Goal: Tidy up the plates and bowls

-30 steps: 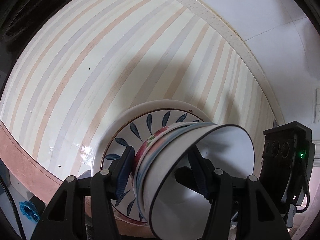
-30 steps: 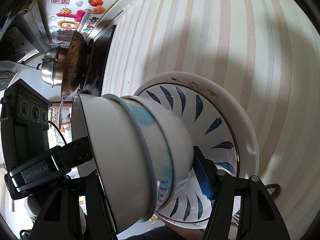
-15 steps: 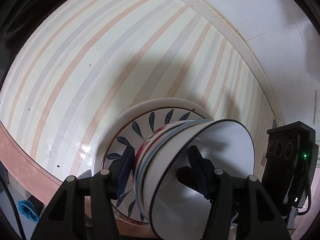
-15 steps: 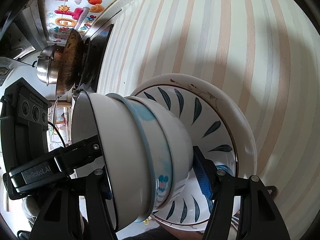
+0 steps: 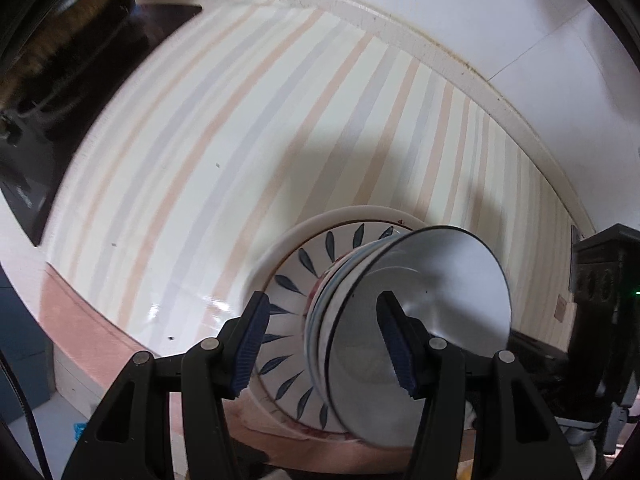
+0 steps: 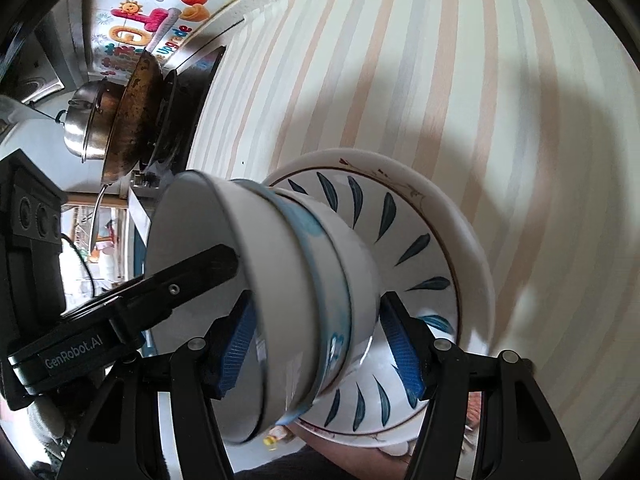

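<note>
A stack of three nested bowls (image 5: 404, 320) (image 6: 280, 292) stands on two stacked plates, the upper one with blue leaf marks (image 5: 296, 280) (image 6: 412, 248), the lower one plain white (image 6: 472, 248). My left gripper (image 5: 324, 344) straddles the stack from one side, one blue pad outside by the plate and one inside the top white bowl. My right gripper (image 6: 320, 348) straddles it from the opposite side, pads around the bowls' walls. Both sets of jaws are wide and their pads do not visibly press the bowls.
The stack sits near the front edge of a striped counter (image 5: 240, 140). A black stove with a brown pan (image 6: 132, 112) and a steel pot (image 6: 86, 120) stands at the counter's far end. A white wall (image 5: 500, 8) runs behind.
The left view has pulled back and swung, so more counter and the stove show. The left pads now stand farther from the bowl wall. The bowl stack looks more tilted in both views.
</note>
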{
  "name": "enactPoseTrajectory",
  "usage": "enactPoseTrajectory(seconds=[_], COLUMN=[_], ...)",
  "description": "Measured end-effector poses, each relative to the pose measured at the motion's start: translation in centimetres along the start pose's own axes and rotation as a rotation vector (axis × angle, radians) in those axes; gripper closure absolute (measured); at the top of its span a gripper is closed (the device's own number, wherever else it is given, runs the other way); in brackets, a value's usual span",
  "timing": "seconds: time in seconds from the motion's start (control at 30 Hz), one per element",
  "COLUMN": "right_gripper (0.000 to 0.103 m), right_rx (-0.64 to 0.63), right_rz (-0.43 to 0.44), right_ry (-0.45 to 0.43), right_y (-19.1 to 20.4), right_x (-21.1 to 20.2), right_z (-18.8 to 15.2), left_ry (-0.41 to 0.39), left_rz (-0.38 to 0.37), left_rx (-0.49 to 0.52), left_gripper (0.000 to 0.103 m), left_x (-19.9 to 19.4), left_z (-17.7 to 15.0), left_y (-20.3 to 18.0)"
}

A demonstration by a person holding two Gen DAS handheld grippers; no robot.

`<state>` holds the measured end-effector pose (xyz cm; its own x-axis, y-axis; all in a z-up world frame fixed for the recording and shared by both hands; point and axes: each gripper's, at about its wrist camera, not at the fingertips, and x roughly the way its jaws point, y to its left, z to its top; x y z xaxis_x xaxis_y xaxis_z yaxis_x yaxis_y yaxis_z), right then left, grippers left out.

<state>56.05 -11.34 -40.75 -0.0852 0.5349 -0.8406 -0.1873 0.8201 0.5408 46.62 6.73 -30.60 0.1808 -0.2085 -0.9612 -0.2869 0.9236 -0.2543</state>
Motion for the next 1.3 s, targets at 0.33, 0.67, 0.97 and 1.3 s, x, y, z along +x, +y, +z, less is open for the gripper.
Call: enactPoseTrajectory(seconds=[0.33, 0.67, 0.97, 1.3], right_gripper=[0.009, 0.007, 0.004, 0.003], right_rx=[-0.095, -0.009, 0.021, 0.0], right_rz=[-0.237, -0.383, -0.454, -0.536], right_ry=[-0.19, -0.448, -0.676, -0.818], right_y=[4.1, 9.9, 18.3, 25.6], right_x=[-7.0, -13.6, -19.0, -22.9], right_z=[-3.7, -12.4, -23.7, -35.8], left_ry=[-0.135, -0.336, -0.514, -0.628], left_rz=[0.102, 0.1, 0.05, 0.031], left_rx=[0.092, 0.289, 0.379, 0.408], left_gripper=[0.009, 0.009, 0.0, 0.0], left_x=[-5.1, -13.2, -21.6, -28.2], left_z=[-2.9, -7.9, -15.6, -24.1], left_y=[0.0, 0.3, 2.2, 3.8])
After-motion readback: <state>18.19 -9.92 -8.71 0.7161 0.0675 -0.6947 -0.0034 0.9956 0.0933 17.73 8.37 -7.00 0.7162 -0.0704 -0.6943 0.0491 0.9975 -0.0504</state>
